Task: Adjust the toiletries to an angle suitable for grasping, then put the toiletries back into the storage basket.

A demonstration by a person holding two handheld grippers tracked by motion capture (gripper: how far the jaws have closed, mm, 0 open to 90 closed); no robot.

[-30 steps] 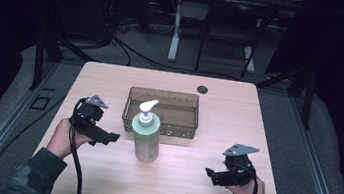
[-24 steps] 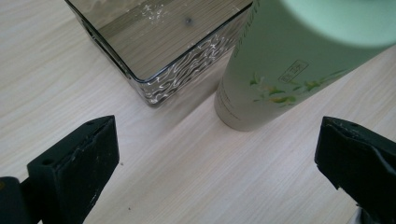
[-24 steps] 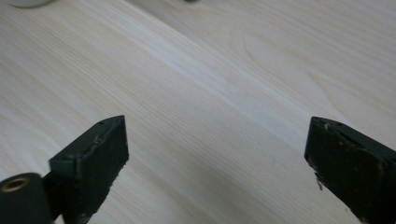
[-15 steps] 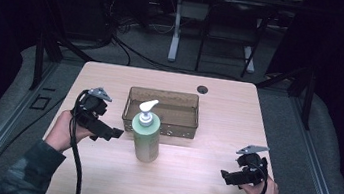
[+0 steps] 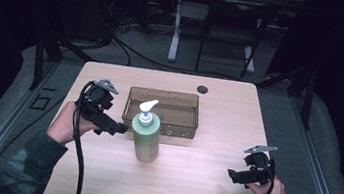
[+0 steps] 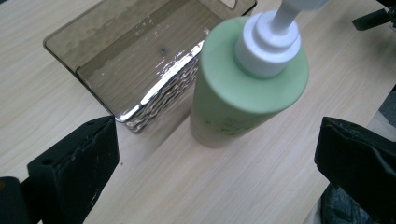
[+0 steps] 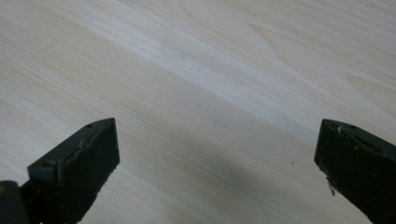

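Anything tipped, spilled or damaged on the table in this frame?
Nothing stands out. The green pump bottle stands upright in front of the clear tray, with no spill on the table. The left gripper is open beside the bottle.

The bottle [image 5: 147, 135] stands on the table [image 5: 209, 182] just before the tray [image 5: 163, 110] (grippers flank it, apart).
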